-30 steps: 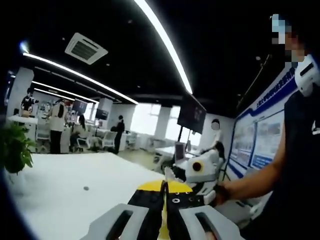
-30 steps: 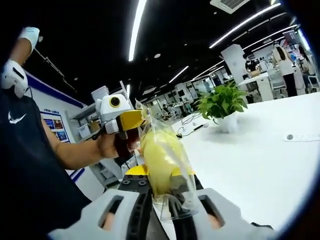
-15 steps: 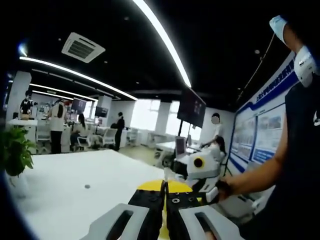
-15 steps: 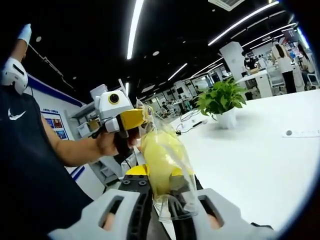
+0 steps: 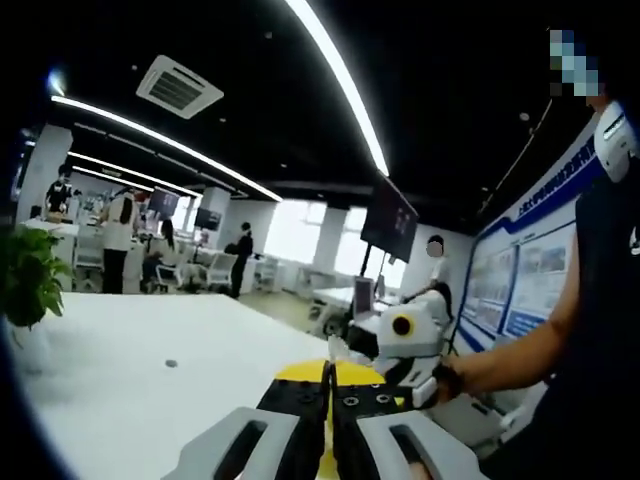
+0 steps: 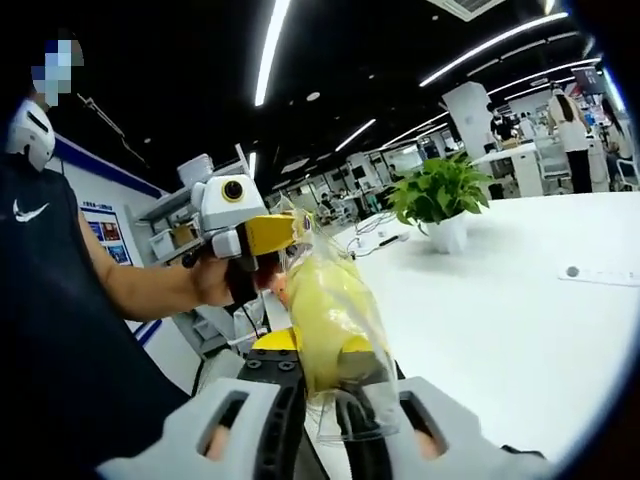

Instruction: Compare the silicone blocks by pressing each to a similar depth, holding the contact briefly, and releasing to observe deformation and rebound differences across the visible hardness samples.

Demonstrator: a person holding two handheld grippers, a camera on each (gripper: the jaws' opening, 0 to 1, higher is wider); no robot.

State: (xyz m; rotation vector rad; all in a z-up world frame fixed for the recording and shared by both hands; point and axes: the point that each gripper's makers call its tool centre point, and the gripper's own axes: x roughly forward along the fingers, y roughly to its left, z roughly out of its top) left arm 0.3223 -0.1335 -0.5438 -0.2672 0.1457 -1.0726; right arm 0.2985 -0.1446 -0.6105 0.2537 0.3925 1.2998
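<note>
Where the right gripper view looks along its own 2 jaws, the right tool (image 6: 322, 385) is closed on a yellow silicone block (image 6: 322, 318) sealed in a clear plastic bag (image 6: 352, 330), and the jaws pinch the lower end of the bag while the block stands up above them, lifted clear of the white desk (image 6: 510, 310). At the top of the bag the left tool (image 6: 285, 232) comes in from the left of this view, its yellow tip pressed against the upper edge of the plastic; it appears to have a grip there, with its jaws drawn together. A hand (image 6: 222, 280) wraps that tool's handle, and a bare forearm leads back to a dark shirt.

In the left gripper view the left tool (image 5: 329, 385) shows its 2 dark jaws drawn nearly together, with a thin strip of yellow between them; whether that strip is the bag I cannot tell. Just beyond the jaw tips sits the right tool (image 5: 352, 345), held by a hand (image 5: 445, 383) at the right edge.

A potted plant (image 6: 440, 198) stands on the desk well behind the block, and a small round disc (image 6: 572, 271) lies farther to the right. Long ceiling light strips (image 5: 335, 80) run overhead, and people stand among workstations far across the room.
</note>
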